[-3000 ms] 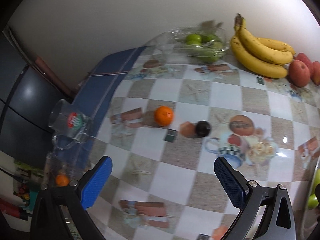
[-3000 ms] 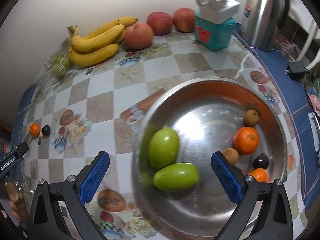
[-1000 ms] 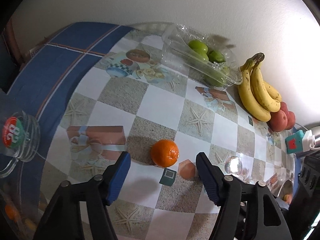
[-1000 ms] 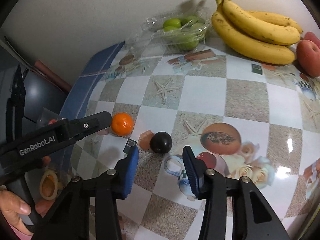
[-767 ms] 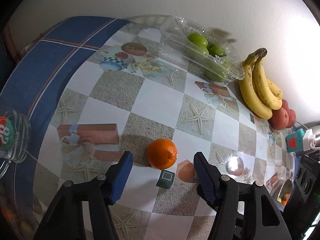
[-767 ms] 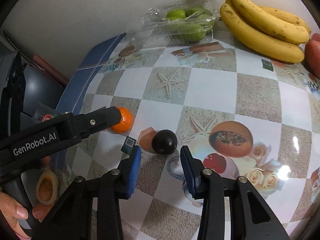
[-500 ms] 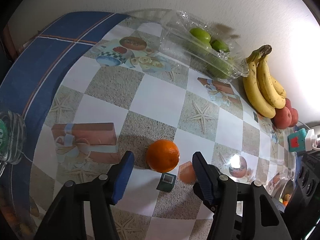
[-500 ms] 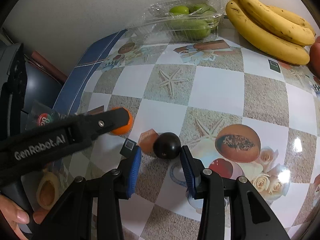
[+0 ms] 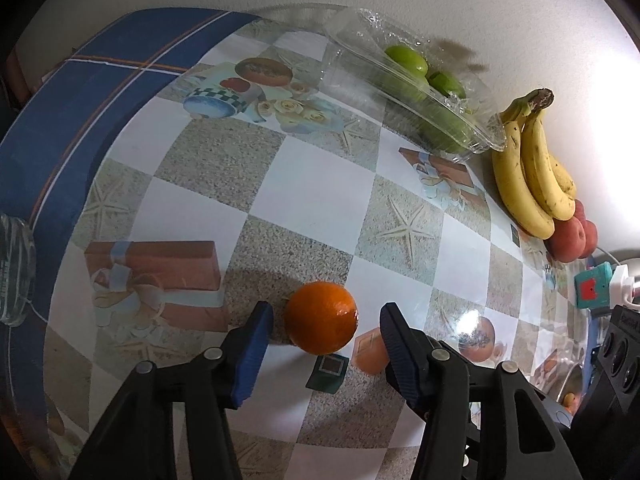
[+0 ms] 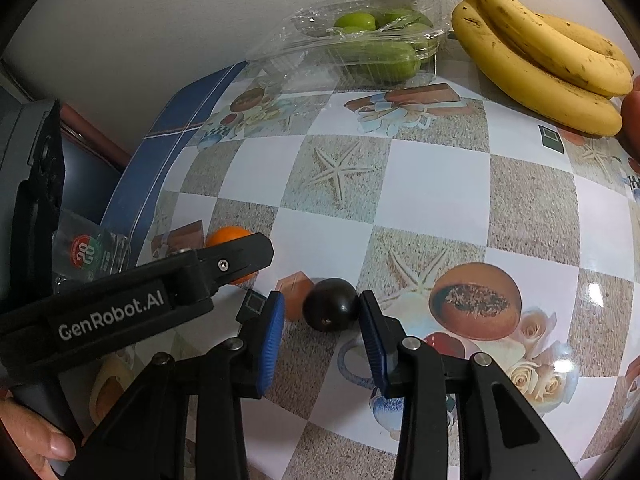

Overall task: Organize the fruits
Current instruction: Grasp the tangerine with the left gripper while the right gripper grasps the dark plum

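Now we bracket both fruits — left gripper (image 9: 326, 322) closing around the orange (image 9: 321, 317), right gripper (image 10: 322, 314) around the plum (image 10: 330, 310), neither clamped — next, squeeze and lift.

My left gripper's finger (image 10: 240, 258) covers most of the orange (image 10: 224, 236); the apples (image 9: 572, 236) sit half behind the bananas (image 9: 532, 184), and the bowl (image 9: 568, 380) is barely visible.
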Demonstrator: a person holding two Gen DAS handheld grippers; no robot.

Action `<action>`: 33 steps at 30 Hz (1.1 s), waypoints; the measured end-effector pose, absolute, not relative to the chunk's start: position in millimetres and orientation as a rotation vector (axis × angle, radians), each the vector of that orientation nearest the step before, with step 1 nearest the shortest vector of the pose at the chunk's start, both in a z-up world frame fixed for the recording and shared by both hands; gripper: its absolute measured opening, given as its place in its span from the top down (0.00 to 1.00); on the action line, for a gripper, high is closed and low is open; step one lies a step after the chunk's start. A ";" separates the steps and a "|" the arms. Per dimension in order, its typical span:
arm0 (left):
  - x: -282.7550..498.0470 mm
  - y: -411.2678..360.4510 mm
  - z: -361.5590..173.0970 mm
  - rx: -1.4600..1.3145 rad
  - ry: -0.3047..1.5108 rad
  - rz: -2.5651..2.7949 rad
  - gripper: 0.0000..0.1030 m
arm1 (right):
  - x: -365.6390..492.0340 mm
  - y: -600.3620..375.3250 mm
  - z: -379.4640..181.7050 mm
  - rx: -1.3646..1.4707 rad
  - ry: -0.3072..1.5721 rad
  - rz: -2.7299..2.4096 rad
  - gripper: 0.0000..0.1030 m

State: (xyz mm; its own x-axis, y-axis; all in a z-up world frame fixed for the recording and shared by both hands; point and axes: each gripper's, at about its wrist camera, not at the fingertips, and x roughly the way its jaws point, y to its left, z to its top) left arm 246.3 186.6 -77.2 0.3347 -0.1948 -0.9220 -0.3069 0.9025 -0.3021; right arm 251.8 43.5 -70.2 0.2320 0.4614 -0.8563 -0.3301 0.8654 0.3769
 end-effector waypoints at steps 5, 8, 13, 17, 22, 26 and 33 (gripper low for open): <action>248.8 187.0 -78.4 -0.480 1.242 0.078 0.53 | 254.1 41.6 -70.7 0.137 1.223 0.540 0.66; 249.9 187.7 -78.9 -0.490 1.245 0.080 0.56 | 255.4 37.8 -71.3 0.167 1.227 0.541 0.68; 249.2 187.6 -78.9 -0.481 1.248 0.086 0.62 | 255.9 35.8 -71.8 0.172 1.226 0.540 0.71; 249.4 187.1 -79.3 -0.479 1.247 0.091 0.62 | 255.6 34.8 -71.8 0.182 1.227 0.541 0.71; 247.5 187.3 -78.9 -0.487 1.250 0.090 0.63 | 255.1 32.8 -72.1 0.194 1.230 0.539 0.72; 244.0 184.5 -77.9 -0.500 1.260 0.084 0.63 | 253.7 28.4 -71.9 0.230 1.250 0.549 0.72; 228.4 172.5 -66.2 -0.557 1.255 0.106 0.63 | 240.7 8.1 -66.0 0.291 1.265 0.537 0.72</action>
State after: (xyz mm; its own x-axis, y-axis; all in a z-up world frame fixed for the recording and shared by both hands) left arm 228.4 172.5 -66.2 0.3248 -0.2221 -0.9193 -0.3728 0.8633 -0.3403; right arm 240.7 8.1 -66.0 0.2010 0.5327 -0.8221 -0.2217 0.8422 0.4916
